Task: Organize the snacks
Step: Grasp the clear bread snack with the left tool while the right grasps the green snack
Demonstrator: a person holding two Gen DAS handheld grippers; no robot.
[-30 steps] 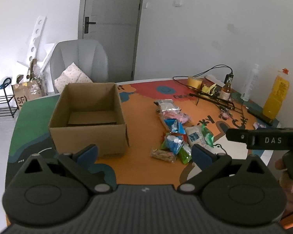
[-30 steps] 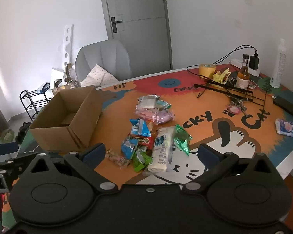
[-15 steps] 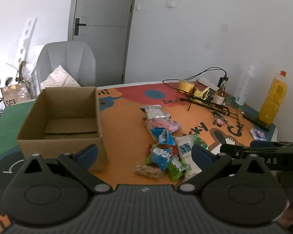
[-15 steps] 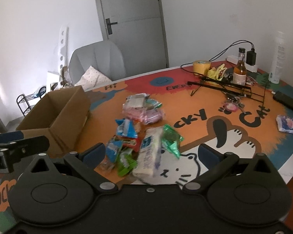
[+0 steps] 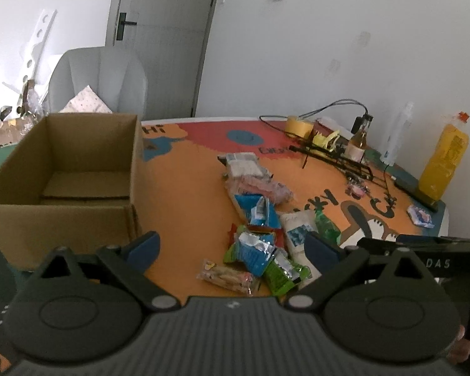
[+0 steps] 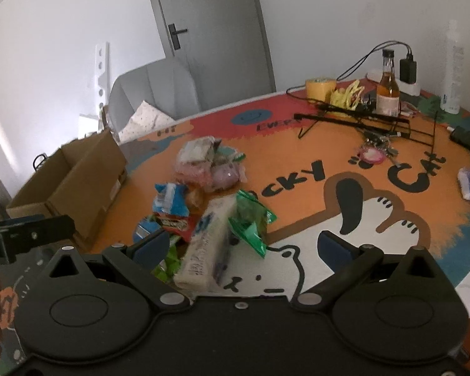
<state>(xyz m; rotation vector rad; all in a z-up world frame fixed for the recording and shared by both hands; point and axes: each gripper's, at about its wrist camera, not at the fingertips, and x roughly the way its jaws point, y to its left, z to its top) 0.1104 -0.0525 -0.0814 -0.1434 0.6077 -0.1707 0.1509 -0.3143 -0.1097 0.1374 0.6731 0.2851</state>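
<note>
Right gripper [image 6: 241,246] spread wide, empty, above snack pile [image 6: 203,219]; left gripper [image 5: 232,247] likewise released, cardboard box [image 5: 62,169] ahead-left on tabletop [image 5: 188,194]. Risk: overlapping slick packets, so pinch may snag two or slip.

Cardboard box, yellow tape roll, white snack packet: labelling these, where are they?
cardboard box [image 5: 59,219], left wrist view, front wall.
yellow tape roll [image 6: 320,89], right wrist view, outer side.
white snack packet [image 6: 208,244], right wrist view, top face.
</note>
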